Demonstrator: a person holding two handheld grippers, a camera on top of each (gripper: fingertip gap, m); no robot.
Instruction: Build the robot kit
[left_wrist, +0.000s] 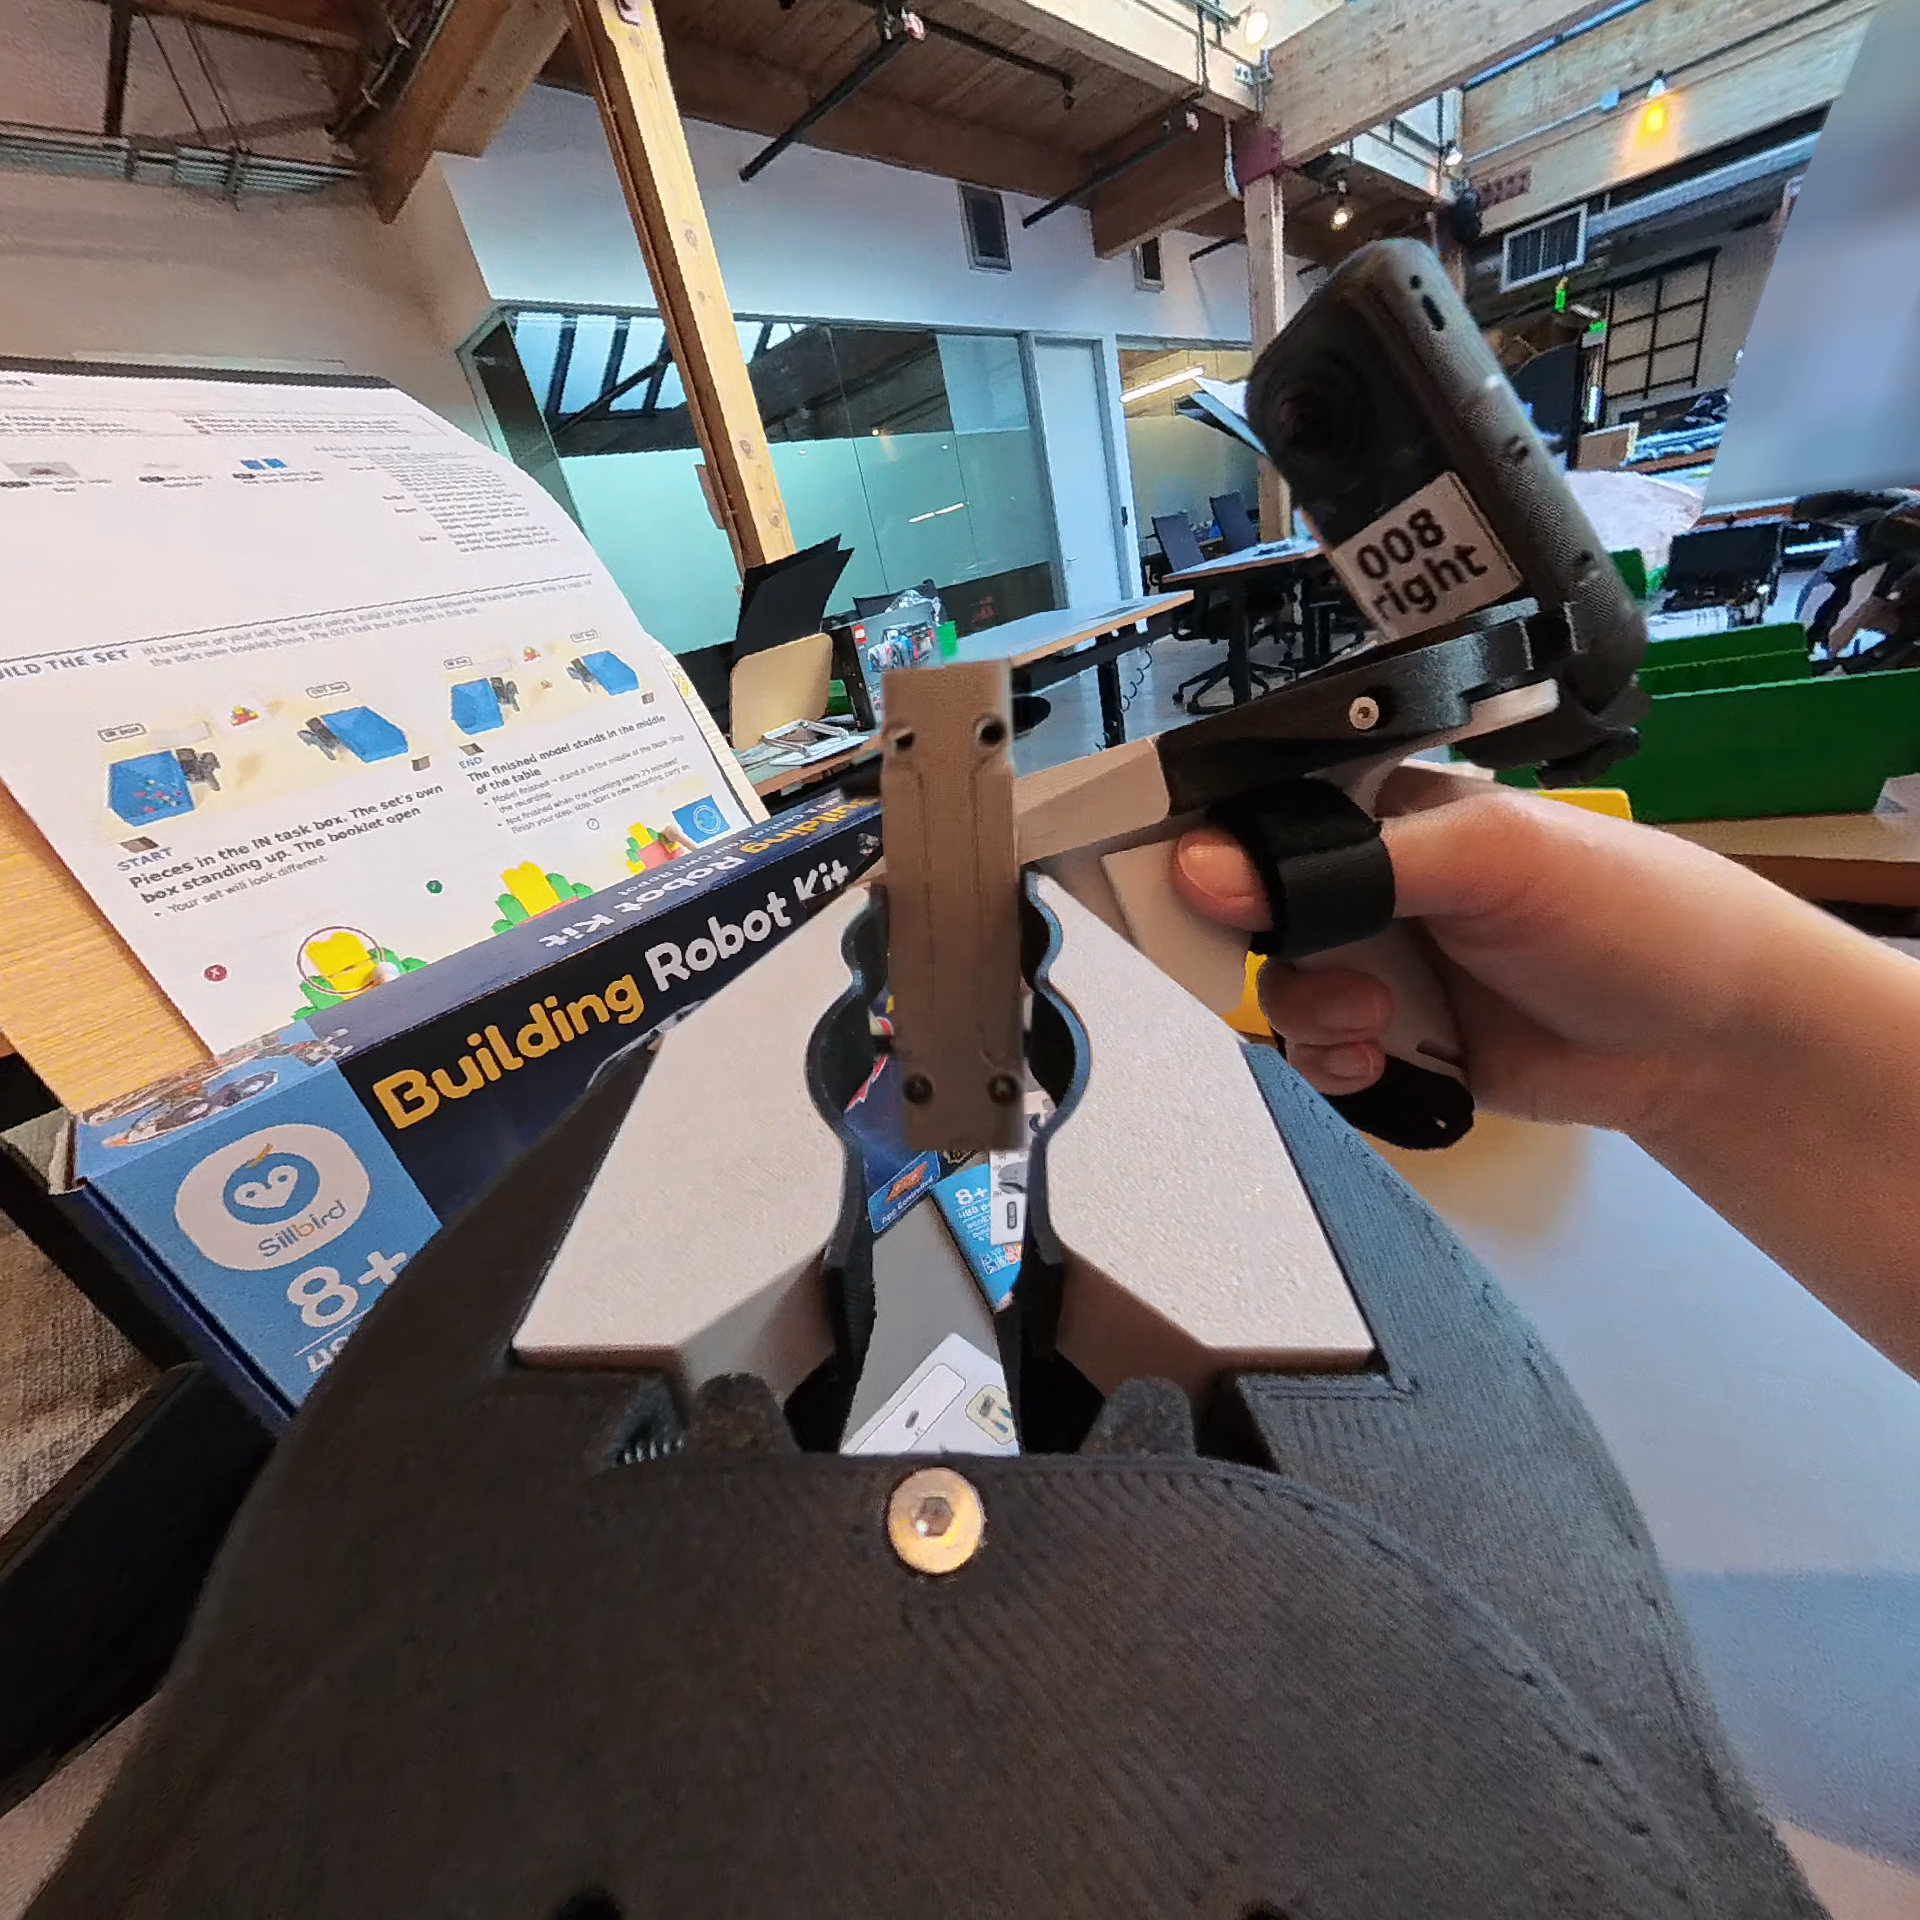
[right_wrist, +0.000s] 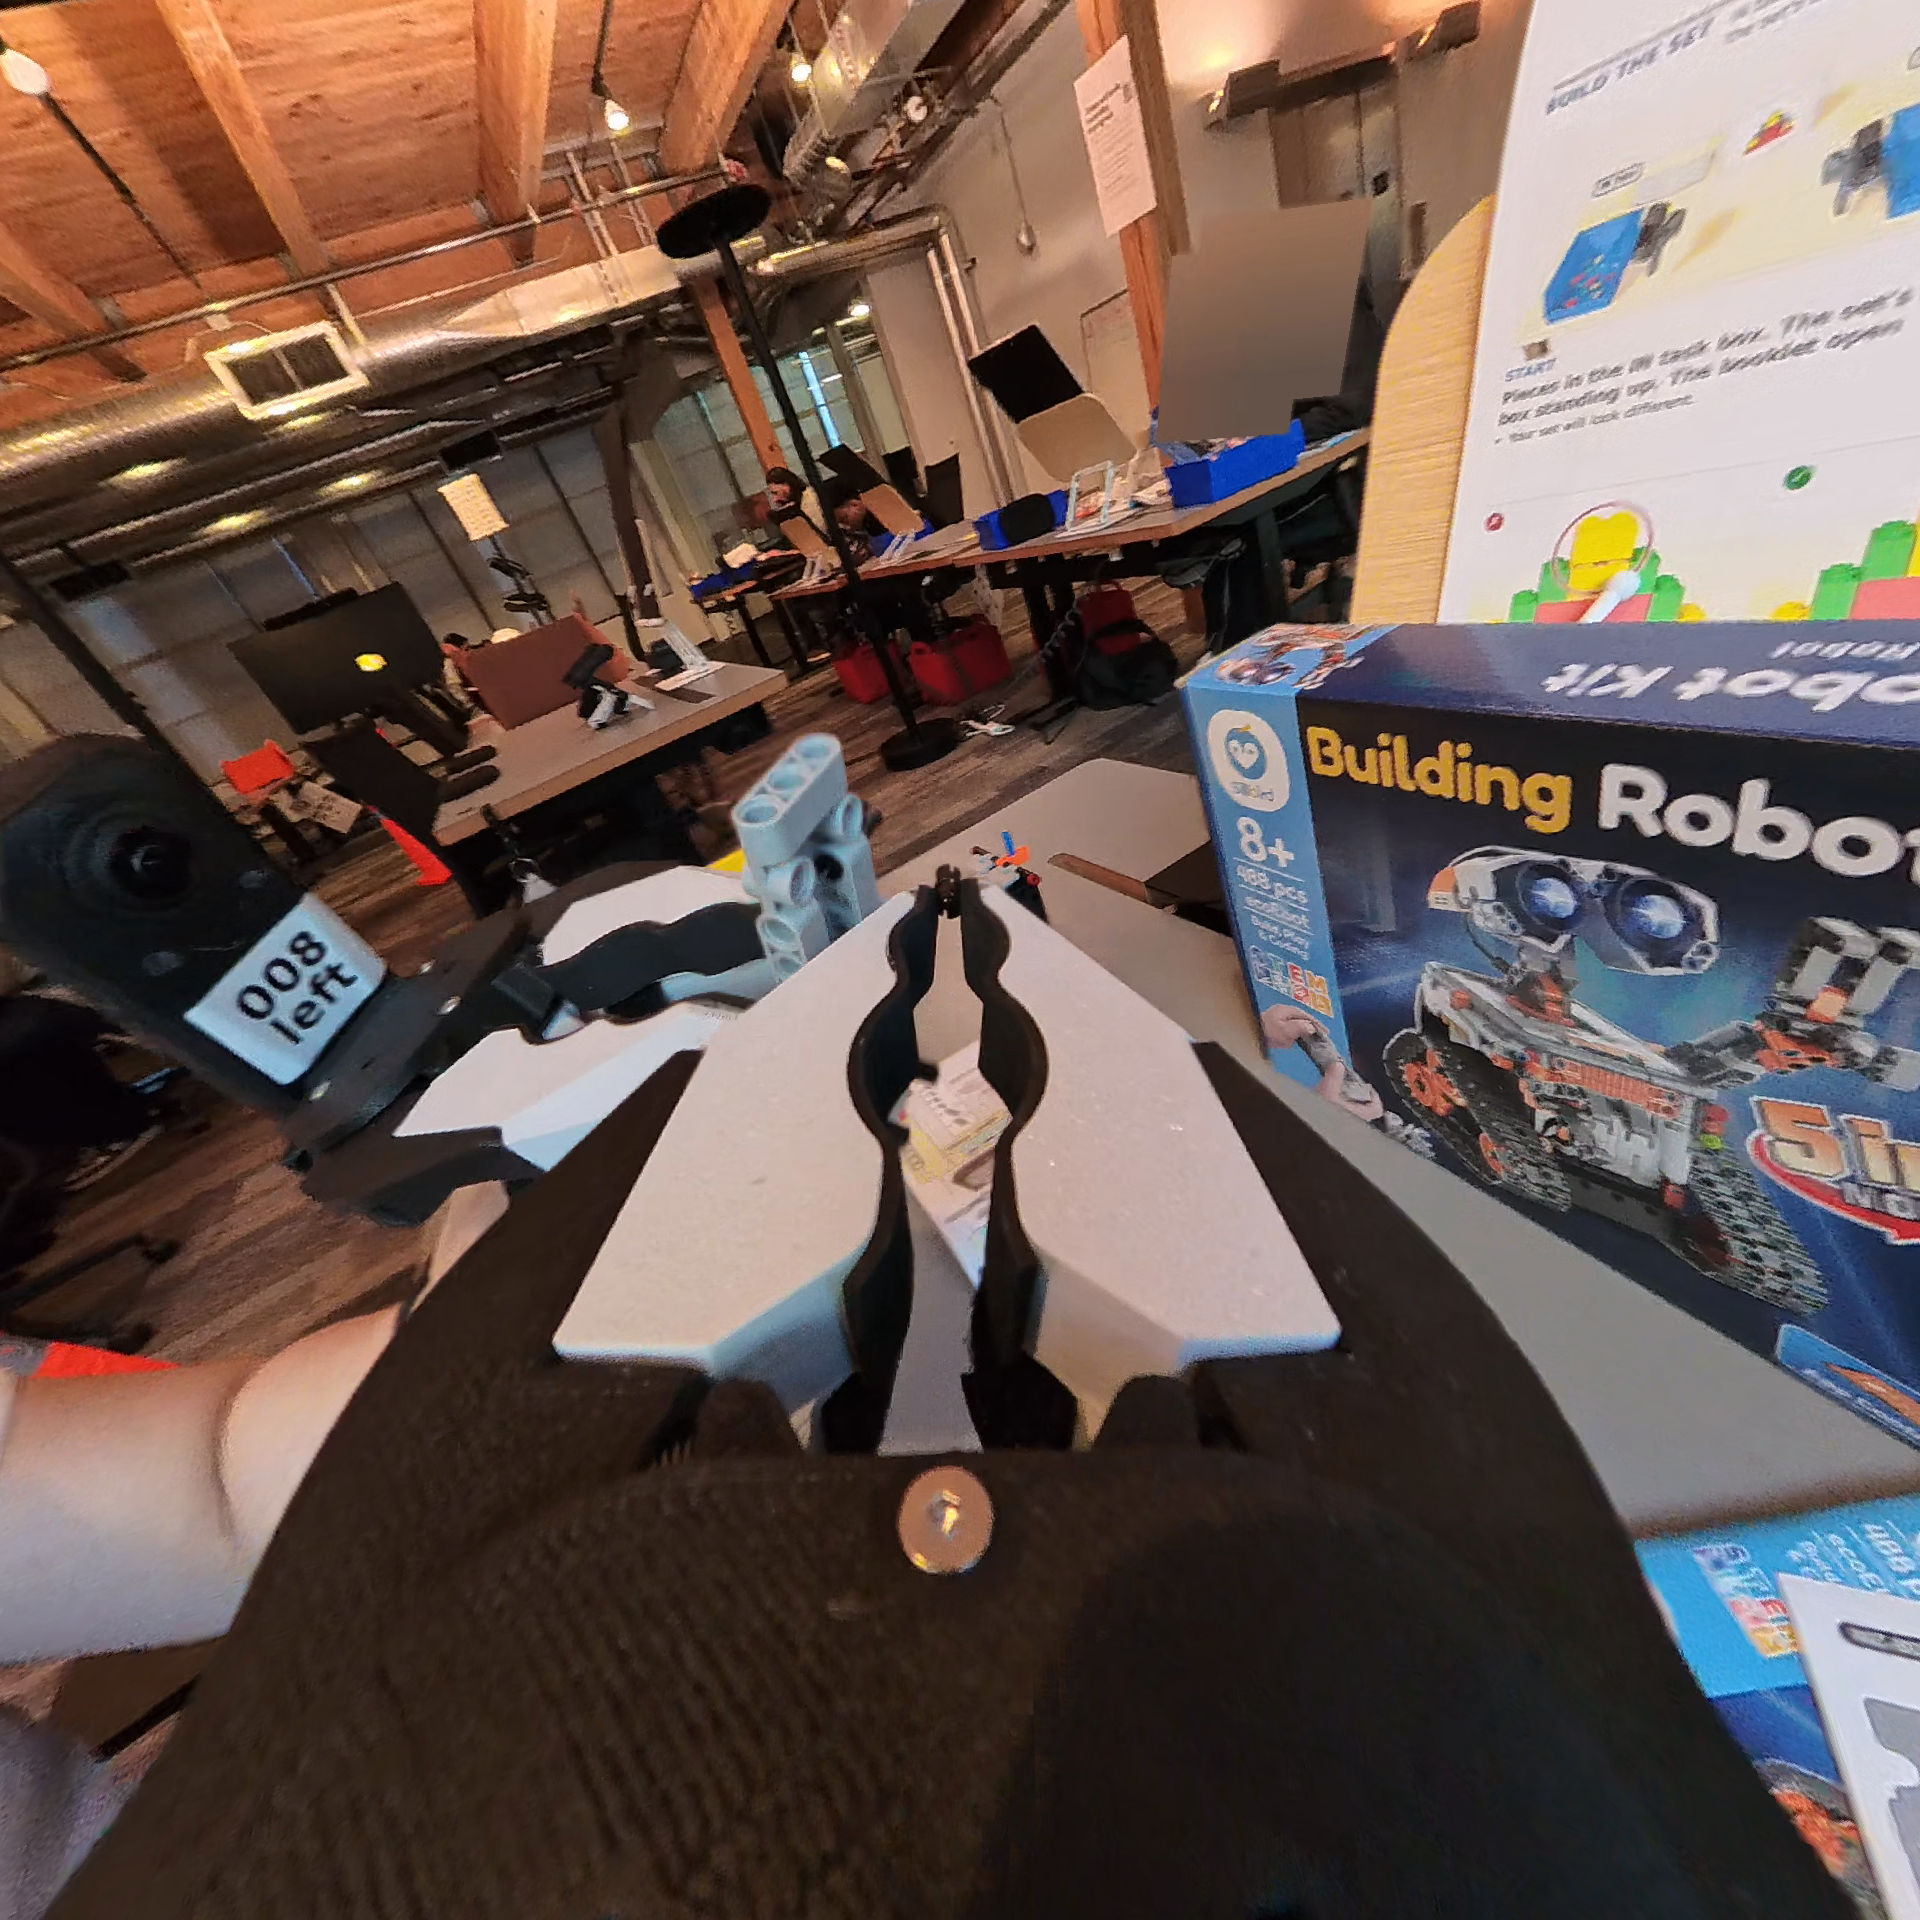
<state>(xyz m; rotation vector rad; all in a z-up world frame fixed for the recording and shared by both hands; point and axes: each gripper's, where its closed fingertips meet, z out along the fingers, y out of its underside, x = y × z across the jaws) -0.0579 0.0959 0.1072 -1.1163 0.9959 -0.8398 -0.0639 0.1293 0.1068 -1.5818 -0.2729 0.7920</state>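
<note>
My left gripper (left_wrist: 954, 899) is shut on a grey beam piece (left_wrist: 948, 904) with pin holes and holds it upright in the air. In the right wrist view, the left gripper (right_wrist: 764, 940) shows at left with the grey piece (right_wrist: 805, 857) standing up from its tips. My right gripper (right_wrist: 948, 906) is shut on a small black pin (right_wrist: 947, 883) at its very tips. In the left wrist view, the right gripper (left_wrist: 1049, 821) comes in from the right in a person's hand (left_wrist: 1507, 935). Its tips reach just behind the grey piece.
A dark blue robot-kit box (right_wrist: 1610, 935) stands on the grey table (left_wrist: 1662, 1299), also seen in the left wrist view (left_wrist: 582, 1018). An instruction sheet (left_wrist: 312, 675) leans on a wooden board behind it. An open booklet (right_wrist: 956, 1132) and small loose parts (right_wrist: 1008, 857) lie on the table. Less than 4 cm separates the two grippers' tips.
</note>
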